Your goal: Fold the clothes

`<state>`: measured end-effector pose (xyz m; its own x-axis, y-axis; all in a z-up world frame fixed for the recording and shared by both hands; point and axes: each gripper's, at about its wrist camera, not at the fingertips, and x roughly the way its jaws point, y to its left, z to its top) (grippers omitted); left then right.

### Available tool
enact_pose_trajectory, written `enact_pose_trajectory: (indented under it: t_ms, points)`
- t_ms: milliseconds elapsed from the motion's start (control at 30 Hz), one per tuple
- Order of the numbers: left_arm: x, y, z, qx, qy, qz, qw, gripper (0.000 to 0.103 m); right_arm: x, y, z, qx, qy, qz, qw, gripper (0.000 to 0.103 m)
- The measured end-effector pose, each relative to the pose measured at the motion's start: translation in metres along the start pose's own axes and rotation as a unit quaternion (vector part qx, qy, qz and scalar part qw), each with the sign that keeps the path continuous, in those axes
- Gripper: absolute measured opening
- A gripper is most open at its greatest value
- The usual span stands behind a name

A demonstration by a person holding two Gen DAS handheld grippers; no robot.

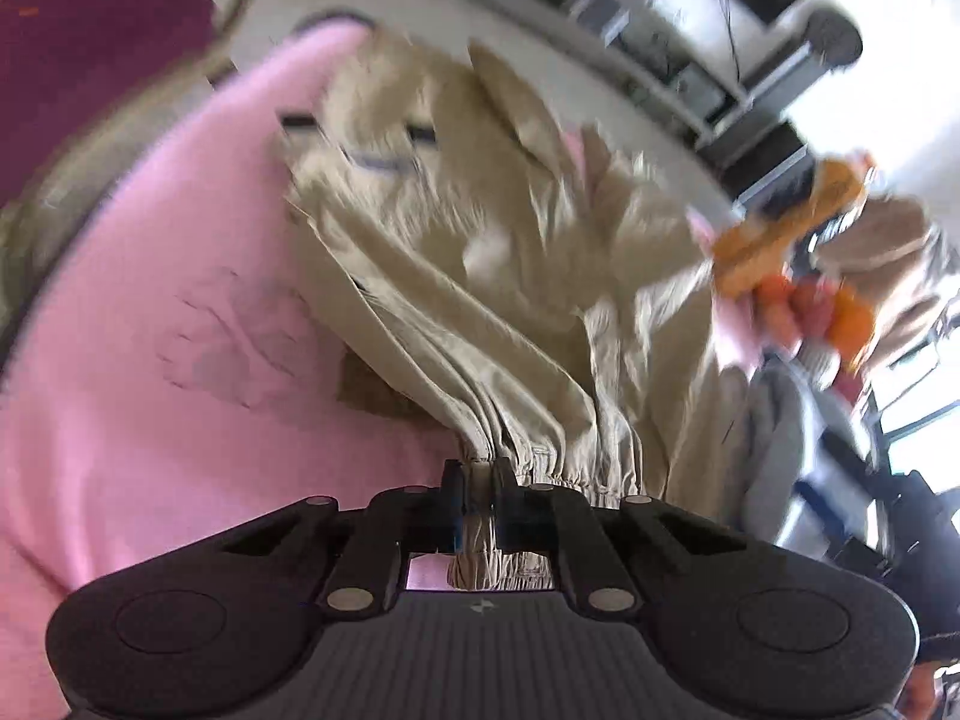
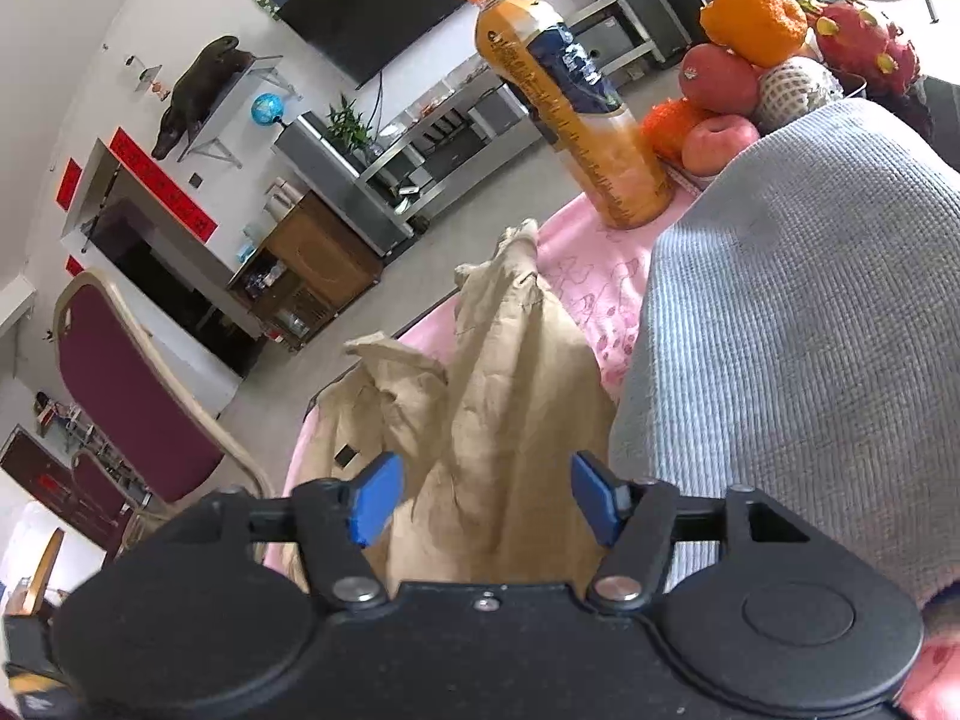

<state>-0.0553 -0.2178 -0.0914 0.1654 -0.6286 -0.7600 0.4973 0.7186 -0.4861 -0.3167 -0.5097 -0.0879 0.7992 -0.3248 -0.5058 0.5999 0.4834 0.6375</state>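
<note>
Left gripper (image 1: pixel 477 498): fingers clamped on the gathered waistband of the beige trousers (image 1: pixel 480 276), which trail ahead over the pink desk cloth (image 1: pixel 150 420). Right gripper (image 2: pixel 486 501): fingers spread, trousers between them, ungripped. Judged mid-fold; next, right pinches fabric.

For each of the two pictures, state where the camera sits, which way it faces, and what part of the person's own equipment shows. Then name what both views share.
Left wrist view: sits on the left gripper, looking along its fingers over the beige garment it clamps, across the pink cloth; blurred.
Right wrist view: sits on the right gripper, jaws open, facing the garment, a grey towel, juice bottle and fruit.
Shared: beige garment, pink cloth, maroon chair.
</note>
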Motion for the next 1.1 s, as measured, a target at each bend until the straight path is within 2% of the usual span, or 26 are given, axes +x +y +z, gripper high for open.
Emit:
enact_pose_trajectory:
  t_ms: [100, 200, 267, 333, 400, 433, 500, 767, 933, 1100]
  points:
    - [-0.003, 0.027, 0.003, -0.019, -0.012, 0.031, 0.9993, 0.008, -0.003, 0.009, -0.007, -0.003, 0.038, -0.010, 0.999, 0.077]
    - [0.018, 0.058, 0.003, -0.061, 0.010, 0.047, 0.9970, 0.009, 0.004, 0.017, -0.020, -0.015, 0.085, -0.050, 0.995, 0.078]
    - [0.028, 0.064, 0.002, -0.064, 0.021, 0.045, 0.9967, 0.012, 0.011, 0.017, -0.030, -0.016, 0.108, -0.071, 0.992, 0.078]
    - [0.034, 0.065, 0.000, -0.054, 0.029, 0.045, 0.9971, 0.018, 0.017, 0.010, -0.040, -0.001, 0.122, -0.076, 0.990, 0.074]
    - [0.035, 0.059, -0.001, -0.030, 0.030, 0.047, 0.9980, 0.027, 0.023, 0.002, -0.048, 0.016, 0.133, -0.078, 0.988, 0.055]
    - [0.035, 0.058, 0.000, -0.023, 0.031, 0.041, 0.9984, 0.035, 0.025, -0.002, -0.051, 0.026, 0.138, -0.077, 0.987, 0.053]
    - [0.037, 0.058, 0.001, -0.019, 0.037, 0.025, 0.9988, 0.040, 0.027, -0.011, -0.055, 0.050, 0.139, -0.072, 0.986, 0.051]
    - [0.053, 0.069, -0.004, -0.028, 0.055, 0.023, 0.9978, 0.038, 0.033, -0.026, -0.056, 0.086, 0.131, -0.059, 0.986, 0.051]
    - [0.058, 0.066, -0.003, -0.011, 0.029, 0.021, 0.9993, 0.038, 0.037, -0.031, -0.061, 0.099, 0.127, -0.067, 0.985, 0.047]
    - [0.063, 0.066, -0.003, 0.001, 0.024, 0.017, 0.9996, 0.040, 0.043, -0.044, -0.064, 0.141, 0.148, -0.076, 0.976, 0.046]
